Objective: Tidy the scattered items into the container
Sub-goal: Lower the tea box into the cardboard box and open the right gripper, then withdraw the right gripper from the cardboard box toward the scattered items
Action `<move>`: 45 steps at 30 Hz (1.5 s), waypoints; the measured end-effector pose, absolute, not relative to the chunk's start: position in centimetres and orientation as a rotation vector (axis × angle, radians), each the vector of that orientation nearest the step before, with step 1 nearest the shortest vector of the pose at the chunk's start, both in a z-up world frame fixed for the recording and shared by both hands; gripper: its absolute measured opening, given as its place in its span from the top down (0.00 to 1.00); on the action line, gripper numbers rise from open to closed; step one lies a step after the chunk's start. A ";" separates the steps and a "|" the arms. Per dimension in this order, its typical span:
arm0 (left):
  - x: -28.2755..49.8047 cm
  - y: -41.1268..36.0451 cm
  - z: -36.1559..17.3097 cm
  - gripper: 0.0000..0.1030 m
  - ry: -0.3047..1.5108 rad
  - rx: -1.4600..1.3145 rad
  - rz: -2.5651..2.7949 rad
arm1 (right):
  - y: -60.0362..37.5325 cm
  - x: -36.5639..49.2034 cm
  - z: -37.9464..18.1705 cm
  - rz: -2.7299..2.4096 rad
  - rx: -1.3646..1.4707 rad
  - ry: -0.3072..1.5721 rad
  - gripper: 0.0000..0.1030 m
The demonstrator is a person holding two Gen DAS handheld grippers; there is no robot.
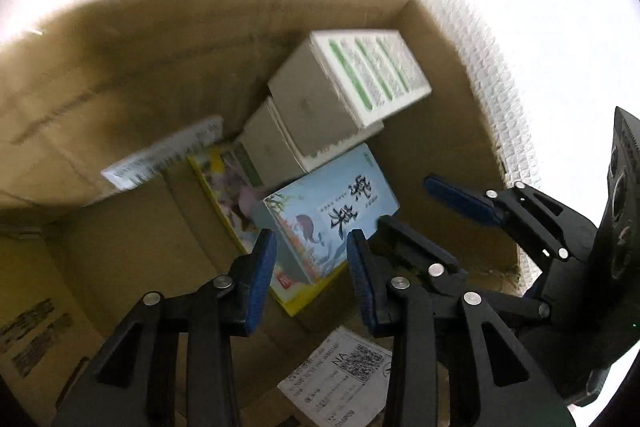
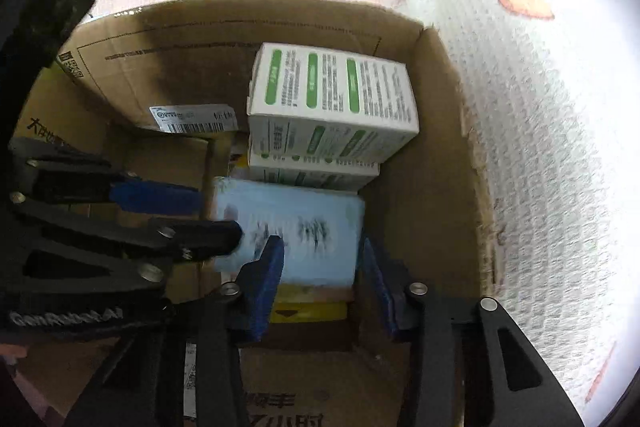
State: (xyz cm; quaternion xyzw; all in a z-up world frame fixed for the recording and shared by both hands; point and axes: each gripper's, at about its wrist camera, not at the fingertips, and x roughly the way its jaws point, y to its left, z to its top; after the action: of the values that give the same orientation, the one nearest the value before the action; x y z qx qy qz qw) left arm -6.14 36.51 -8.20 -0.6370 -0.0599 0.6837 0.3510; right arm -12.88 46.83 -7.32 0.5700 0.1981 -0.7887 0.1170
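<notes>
Cardboard container [image 2: 436, 155], rectangular cartons [image 2: 332, 95] inside, seemingly glossy.

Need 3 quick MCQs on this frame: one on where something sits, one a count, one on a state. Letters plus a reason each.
1. Where does the light blue book lie?
A. inside the cardboard box
B. on the patterned mat outside it
C. on top of the white-and-green cartons

2. How many white-and-green cartons are stacked in the box?
A. one
B. two
C. four

3. How do the left tongs stand?
A. clamped on a carton
B. open, with a corner of the blue book between the fingers
C. out of view

Answers
1 A: the box walls rise around the book, and it rests low on a yellow book.
2 B: one carton sits on another at the far corner.
3 B: the left wrist view shows a gap on both sides of the book's corner.
</notes>
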 end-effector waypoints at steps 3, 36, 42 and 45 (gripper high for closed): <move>-6.1 35.5 -7.5 0.87 -0.145 -1.642 1.855 | 46.9 -12.4 -6.6 -2.316 1.661 0.610 0.62; -6.4 35.1 -9.5 0.76 -0.159 -1.875 1.756 | 47.7 -12.6 -7.2 -2.279 1.889 0.561 0.87; -5.5 32.6 -5.4 0.53 -0.146 -1.789 1.771 | 45.4 -10.3 -3.6 -2.309 1.839 0.613 0.85; -5.7 30.6 -4.0 0.51 -0.142 -1.732 1.792 | 44.9 -11.4 -2.1 -2.330 1.811 0.623 0.81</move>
State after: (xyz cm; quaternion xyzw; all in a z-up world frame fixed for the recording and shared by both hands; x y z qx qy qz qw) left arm -5.69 30.61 -4.00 -0.6581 -0.0538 0.6807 0.3171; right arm -11.40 44.88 -2.07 0.5992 0.2062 -0.7710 0.0628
